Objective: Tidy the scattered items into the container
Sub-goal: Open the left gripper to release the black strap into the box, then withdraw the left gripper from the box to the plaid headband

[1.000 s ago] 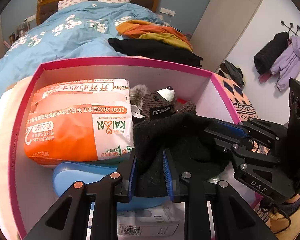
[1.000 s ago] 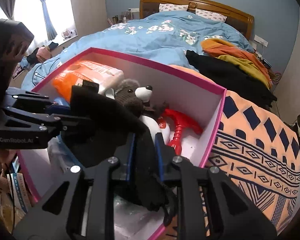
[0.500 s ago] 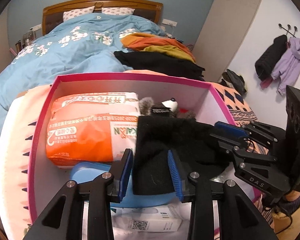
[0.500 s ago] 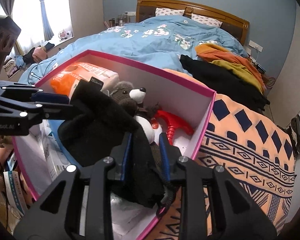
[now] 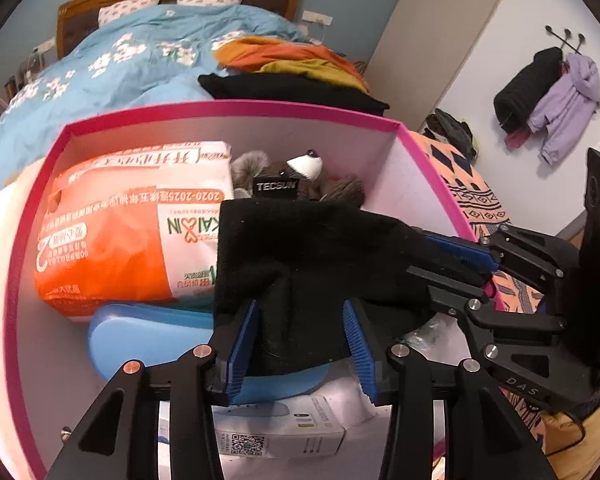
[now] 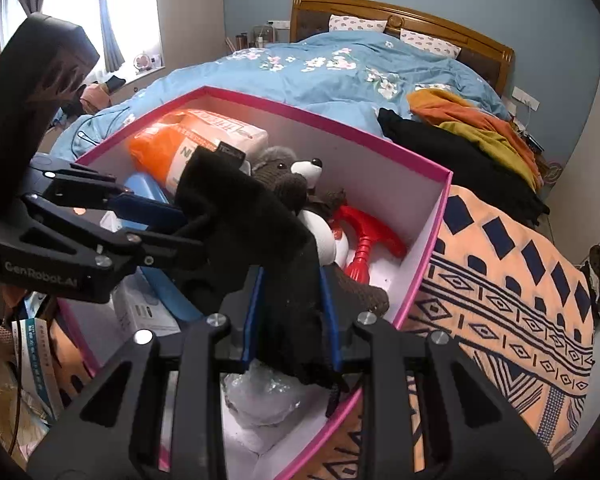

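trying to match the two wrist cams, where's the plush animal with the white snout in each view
Left wrist view: the plush animal lies at the back of the pink box, above the black cloth, right of the orange pack.
Right wrist view: the plush animal sits mid-frame, between the orange pack and the red toy.
Shared landmark: the orange pack.

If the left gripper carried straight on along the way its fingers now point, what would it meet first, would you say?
The left gripper, jaws just opening, already has the black knitted fabric between its fingers, so that comes first. Beyond it probably lies the brown plush animal inside the pink-rimmed box, though depth is unclear.
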Demonstrator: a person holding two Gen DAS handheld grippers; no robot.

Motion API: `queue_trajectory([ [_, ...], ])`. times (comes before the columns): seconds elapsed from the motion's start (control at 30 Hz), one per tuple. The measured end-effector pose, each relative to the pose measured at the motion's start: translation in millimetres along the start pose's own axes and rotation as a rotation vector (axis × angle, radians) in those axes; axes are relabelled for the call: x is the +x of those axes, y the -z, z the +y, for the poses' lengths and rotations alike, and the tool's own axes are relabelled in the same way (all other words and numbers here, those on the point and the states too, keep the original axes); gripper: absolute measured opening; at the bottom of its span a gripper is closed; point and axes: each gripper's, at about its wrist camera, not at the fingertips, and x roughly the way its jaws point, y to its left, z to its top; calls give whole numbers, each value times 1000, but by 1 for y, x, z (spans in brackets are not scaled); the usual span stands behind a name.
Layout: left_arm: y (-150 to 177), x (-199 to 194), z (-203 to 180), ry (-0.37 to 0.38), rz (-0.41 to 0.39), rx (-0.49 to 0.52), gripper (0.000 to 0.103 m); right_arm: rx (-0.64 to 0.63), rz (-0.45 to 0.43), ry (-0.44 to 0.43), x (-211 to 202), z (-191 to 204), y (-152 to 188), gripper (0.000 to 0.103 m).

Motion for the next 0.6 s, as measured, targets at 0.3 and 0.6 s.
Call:
queue_trajectory([
  [0.3,11,-7,-9,-14,-42,15,58,-8,-2,23,0,6,6,32],
  [0.6,41,-61,-12,27,-212,27,75,56,-105,-43,-40,5,23,46],
])
